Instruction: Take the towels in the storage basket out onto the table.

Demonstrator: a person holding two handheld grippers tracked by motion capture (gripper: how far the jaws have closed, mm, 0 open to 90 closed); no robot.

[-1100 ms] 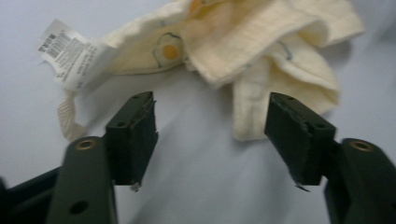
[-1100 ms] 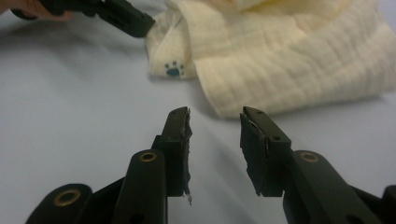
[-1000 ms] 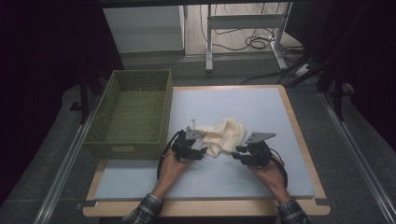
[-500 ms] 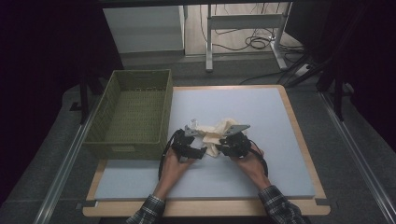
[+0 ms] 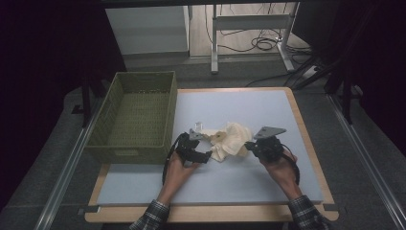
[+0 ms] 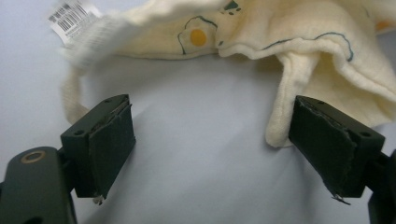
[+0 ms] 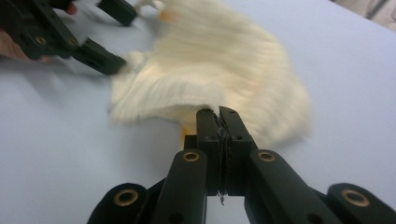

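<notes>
The cream cloth lay crumpled on the blue table, right of the green basket. The right gripper had just been closing, and its jaws were pressed together on the cloth's near edge. The left gripper was held wide open, nothing gripped; one pad merely touched a fold.

Risk, as judged: with a thin pinch on one edge, the cloth could slip free when lifted, or drag unevenly.

A barcode tag was seen on the cloth; its print could not be read.
</notes>
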